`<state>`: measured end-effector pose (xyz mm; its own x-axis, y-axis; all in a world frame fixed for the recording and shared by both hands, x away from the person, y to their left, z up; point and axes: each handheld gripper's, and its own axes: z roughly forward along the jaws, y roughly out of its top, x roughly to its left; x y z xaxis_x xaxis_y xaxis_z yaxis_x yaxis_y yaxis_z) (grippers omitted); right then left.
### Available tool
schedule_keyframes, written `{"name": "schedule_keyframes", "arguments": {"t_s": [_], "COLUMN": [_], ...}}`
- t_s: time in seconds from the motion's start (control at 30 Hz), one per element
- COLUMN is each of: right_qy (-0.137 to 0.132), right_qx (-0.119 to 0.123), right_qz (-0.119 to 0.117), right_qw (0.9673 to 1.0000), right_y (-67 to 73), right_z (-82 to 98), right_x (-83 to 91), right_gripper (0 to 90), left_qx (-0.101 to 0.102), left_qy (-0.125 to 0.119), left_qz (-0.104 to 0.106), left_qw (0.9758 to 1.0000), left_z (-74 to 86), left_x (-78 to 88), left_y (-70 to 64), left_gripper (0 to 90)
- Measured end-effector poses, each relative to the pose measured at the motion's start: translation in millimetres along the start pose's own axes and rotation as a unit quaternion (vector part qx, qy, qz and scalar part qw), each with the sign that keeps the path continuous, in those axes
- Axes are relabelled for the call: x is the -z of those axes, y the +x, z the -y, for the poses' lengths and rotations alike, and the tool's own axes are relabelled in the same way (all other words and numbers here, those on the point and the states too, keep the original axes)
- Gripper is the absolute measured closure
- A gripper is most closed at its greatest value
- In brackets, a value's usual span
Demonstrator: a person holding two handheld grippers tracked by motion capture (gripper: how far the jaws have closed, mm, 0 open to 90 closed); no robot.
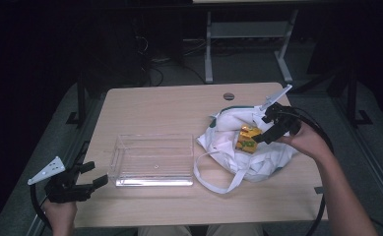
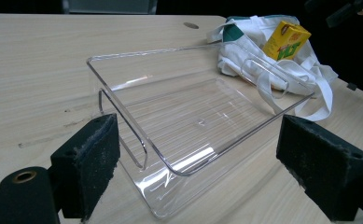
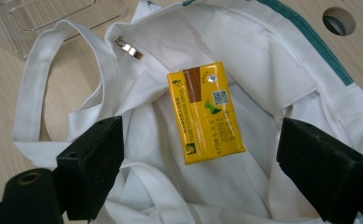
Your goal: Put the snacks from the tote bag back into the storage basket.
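A yellow drink carton [image 1: 247, 139] [image 3: 204, 111] [image 2: 286, 40] rests in the mouth of a white cloth bag [image 1: 238, 142] [image 3: 244, 56] [image 2: 263, 70] at the table's right. My right gripper [image 1: 267, 130] [image 3: 200, 163] hovers open just above the carton, its jaws wide on either side and not touching it. A clear plastic tray [image 1: 152, 160] [image 2: 188, 121] stands empty at the table's middle. My left gripper [image 1: 94, 174] [image 2: 195, 168] is open near the table's front left corner, pointing at the tray's near end with nothing between its jaws.
The bag's long white straps [image 1: 213, 182] [image 3: 34, 93] loop onto the wood between bag and tray. A round cable hole [image 1: 229, 96] [image 3: 338, 21] lies at the table's far edge. Dark floor and a desk frame [image 1: 248, 39] lie beyond.
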<state>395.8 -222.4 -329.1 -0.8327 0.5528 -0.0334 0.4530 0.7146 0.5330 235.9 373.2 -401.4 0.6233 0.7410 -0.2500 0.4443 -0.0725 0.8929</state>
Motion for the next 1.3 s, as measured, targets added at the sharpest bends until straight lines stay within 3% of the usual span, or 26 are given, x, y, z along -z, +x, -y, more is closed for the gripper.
{"name": "schedule_keyframes", "arguments": {"t_s": [0.8,1.3], "right_qy": [0.052,0.073], "right_qx": [0.018,0.028], "right_qz": [-0.005,-0.007], "right_qw": [0.9985,0.9969], "right_y": [-3.7,-8.0], "right_z": [-15.6,-18.3], "right_x": [-30.2,-44.0], "right_gripper": [15.8,22.0], "left_qx": [-0.002,0.0], "left_qy": [-0.003,-0.004], "left_qz": [-0.001,-0.001], "left_qw": [1.0,1.0], "left_z": [-0.6,-1.0], "left_x": [1.6,2.2], "left_y": [1.0,1.0], "left_gripper": [13.0,13.0]}}
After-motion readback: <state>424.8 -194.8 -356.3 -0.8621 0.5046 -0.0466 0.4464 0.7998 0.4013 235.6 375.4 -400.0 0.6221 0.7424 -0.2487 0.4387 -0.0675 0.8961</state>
